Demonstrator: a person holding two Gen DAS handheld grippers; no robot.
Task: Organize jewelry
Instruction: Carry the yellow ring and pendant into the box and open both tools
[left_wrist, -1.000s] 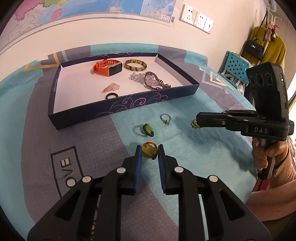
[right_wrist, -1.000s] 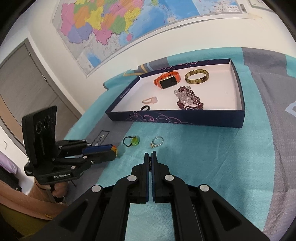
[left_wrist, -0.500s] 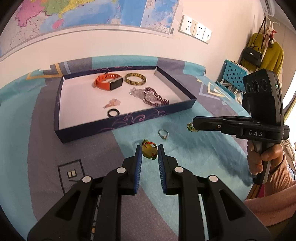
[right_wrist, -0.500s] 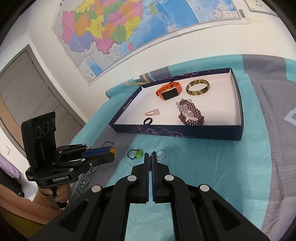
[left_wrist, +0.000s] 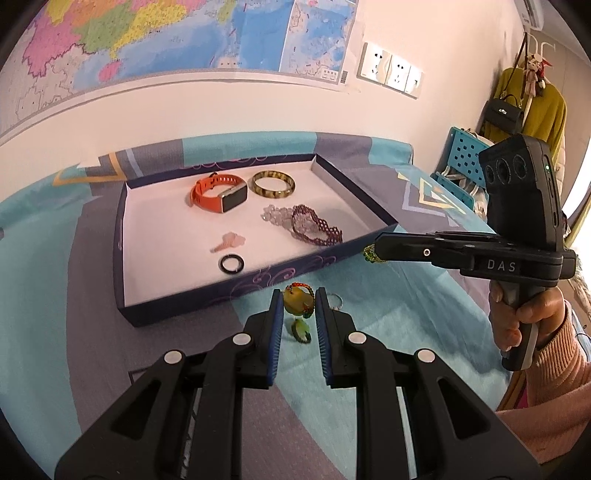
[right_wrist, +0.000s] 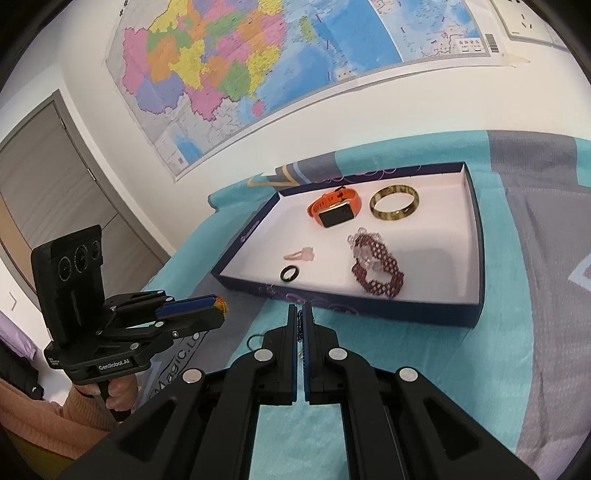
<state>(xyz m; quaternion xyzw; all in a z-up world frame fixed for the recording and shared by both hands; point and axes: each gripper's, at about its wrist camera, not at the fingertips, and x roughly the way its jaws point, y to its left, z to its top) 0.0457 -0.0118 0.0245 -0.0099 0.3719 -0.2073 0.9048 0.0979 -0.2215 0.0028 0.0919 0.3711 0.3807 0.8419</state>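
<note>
- Your room is brightly and evenly lit; both views read clearly.
- Strong daylight blows out the right edge of your left wrist view.
- Shadows stay soft: a faint one lies inside the tray (left_wrist: 122, 229) along its left wall.
- Fisheye bending curves the map (right_wrist: 258, 66) and wall line, with dark vignette in every corner.
- The bottom foreground looks slightly soft; the centre is sharp.

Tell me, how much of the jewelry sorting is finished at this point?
Done: the orange watch, bangle, beaded bracelets, pink clip and black ring lie in the tray. In hand: the left gripper pinches a yellow pendant ring; the right gripper holds a green beaded piece. Left on the cloth: a green ring and a silver ring.
</note>
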